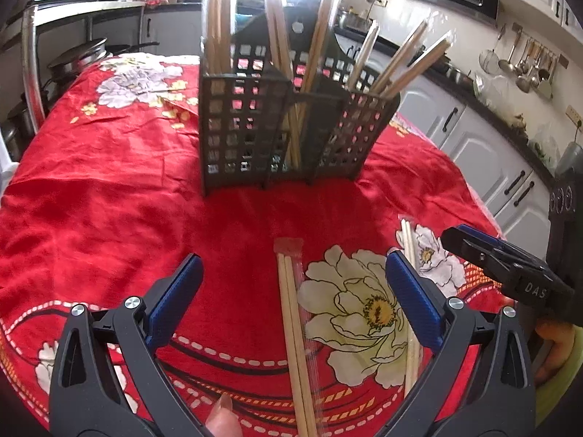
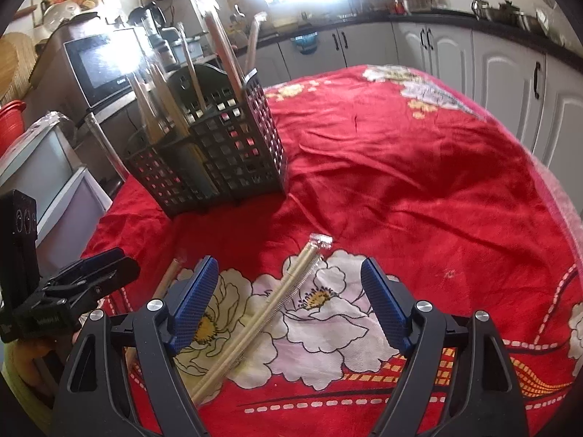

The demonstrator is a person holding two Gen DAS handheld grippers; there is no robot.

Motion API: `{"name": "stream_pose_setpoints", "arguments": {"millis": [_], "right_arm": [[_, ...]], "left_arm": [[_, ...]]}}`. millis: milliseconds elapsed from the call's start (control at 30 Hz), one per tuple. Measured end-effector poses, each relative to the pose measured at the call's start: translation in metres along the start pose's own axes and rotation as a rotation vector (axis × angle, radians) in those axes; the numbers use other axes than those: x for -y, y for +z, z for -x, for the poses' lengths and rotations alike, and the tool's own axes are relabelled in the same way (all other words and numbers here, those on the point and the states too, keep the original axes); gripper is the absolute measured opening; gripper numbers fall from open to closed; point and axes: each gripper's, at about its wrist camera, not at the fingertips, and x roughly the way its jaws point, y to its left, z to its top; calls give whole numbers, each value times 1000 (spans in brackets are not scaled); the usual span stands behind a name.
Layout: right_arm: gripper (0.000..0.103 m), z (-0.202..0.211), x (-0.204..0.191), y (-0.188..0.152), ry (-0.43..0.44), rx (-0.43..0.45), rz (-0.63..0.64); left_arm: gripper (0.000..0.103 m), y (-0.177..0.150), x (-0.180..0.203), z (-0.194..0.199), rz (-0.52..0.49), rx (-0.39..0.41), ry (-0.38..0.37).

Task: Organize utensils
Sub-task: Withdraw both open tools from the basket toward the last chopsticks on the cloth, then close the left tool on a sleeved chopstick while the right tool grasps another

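Two wrapped pairs of chopsticks lie loose on the red flowered cloth of the desk: one pair lies between the fingers of the left tongs, the other pair between the fingers of the right tongs. Both tongs are spread wide, pinching nothing, tilted down toward the cloth. The step in hand looks like the reach for a pick-up. Beyond stands the dark slotted caddy, already holding several wrapped pairs upright. Next, each tongs would need to drop lower, straddle its pair across the shafts, and close gently so the slippery wrapper does not skid.
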Motion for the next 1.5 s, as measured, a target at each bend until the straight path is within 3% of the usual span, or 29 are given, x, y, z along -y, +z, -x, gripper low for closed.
{"name": "stream_pose_setpoints", "arguments": {"millis": [233, 400, 967, 1067, 1200, 1333, 1500], "right_arm": [[74, -18, 8, -1, 14, -64, -35], [70, -29, 12, 0, 18, -98, -48], [60, -58, 16, 15, 39, -143, -64], [51, -62, 13, 18, 19, -146, -42], [24, -65, 12, 21, -3, -143, -30], [9, -64, 16, 22, 13, -137, -42], [8, -55, 11, 24, 31, -112, -27]], "left_arm": [[69, -4, 3, -16, -12, -65, -17], [59, -6, 2, -29, 5, -112, -44], [48, 6, 13, -55, -23, -152, -46], [42, 9, 12, -58, -16, -147, -37], [23, 13, 4, -61, 13, -147, -40], [17, 15, 1, -61, 21, -151, -45], [8, 16, -8, -56, 50, -151, -64]]}}
